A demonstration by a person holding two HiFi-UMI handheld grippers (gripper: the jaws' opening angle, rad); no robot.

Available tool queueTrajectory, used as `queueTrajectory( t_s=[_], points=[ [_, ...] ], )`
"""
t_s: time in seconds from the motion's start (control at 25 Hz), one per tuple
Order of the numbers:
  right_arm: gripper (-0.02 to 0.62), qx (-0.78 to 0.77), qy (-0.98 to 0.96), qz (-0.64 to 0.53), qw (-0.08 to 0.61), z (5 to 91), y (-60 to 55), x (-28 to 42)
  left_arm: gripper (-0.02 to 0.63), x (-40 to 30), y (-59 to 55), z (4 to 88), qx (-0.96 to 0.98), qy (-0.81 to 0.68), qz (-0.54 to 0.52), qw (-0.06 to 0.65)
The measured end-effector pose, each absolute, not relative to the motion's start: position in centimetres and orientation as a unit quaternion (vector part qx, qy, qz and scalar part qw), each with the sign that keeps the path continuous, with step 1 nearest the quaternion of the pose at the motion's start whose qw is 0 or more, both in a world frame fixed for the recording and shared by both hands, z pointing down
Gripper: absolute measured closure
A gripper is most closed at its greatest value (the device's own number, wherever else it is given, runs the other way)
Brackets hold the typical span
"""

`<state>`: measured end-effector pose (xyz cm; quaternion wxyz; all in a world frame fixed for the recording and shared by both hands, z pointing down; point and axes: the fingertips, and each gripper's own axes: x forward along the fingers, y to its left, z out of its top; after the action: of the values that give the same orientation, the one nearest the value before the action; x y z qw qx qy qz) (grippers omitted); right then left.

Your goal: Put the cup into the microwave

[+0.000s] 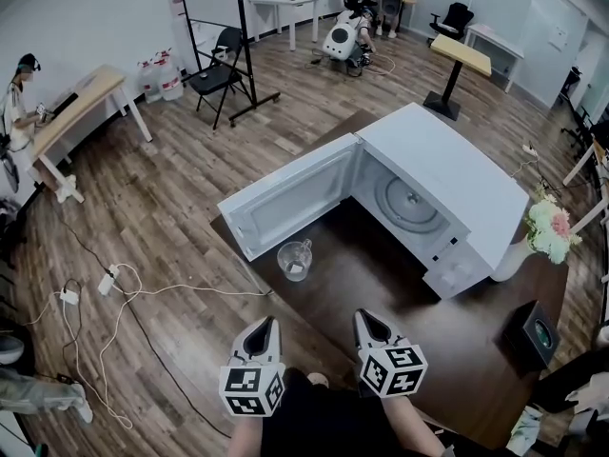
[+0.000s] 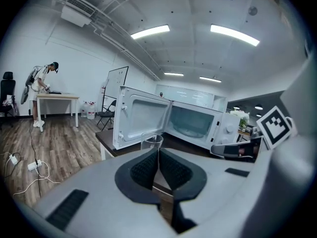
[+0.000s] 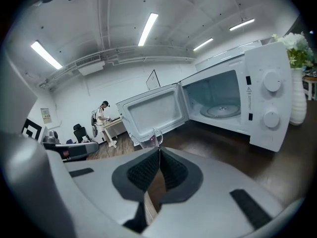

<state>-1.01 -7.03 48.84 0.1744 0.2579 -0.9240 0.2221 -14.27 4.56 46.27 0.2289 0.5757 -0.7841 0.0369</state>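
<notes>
A clear glass cup with a handle stands on the dark table just in front of the open microwave door. The white microwave stands open, its glass turntable bare. My left gripper and right gripper hover side by side near the table's front edge, well short of the cup, both shut with nothing between the pads. The cup shows just past the left gripper, and the cup sits beyond the right gripper too.
A white vase of flowers stands right of the microwave and a small black box sits at the table's right front. Cables and a power strip lie on the wooden floor to the left. A person stands at a far desk.
</notes>
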Motion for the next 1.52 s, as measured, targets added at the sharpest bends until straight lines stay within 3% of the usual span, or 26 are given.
queueTrajectory(
  t_s=[0.56,1.52],
  points=[
    [0.601,0.254,-0.917,0.243,0.189,50.2,-5.5,-0.7,0.598,-14.2,6.2,46.6,0.565,-0.788,0.038,0.241],
    [0.600,0.271,-0.914,0.232,0.190,50.0,-8.4,-7.9,0.598,-21.3,1.2,47.6,0.601,-0.755,0.050,0.257]
  ],
)
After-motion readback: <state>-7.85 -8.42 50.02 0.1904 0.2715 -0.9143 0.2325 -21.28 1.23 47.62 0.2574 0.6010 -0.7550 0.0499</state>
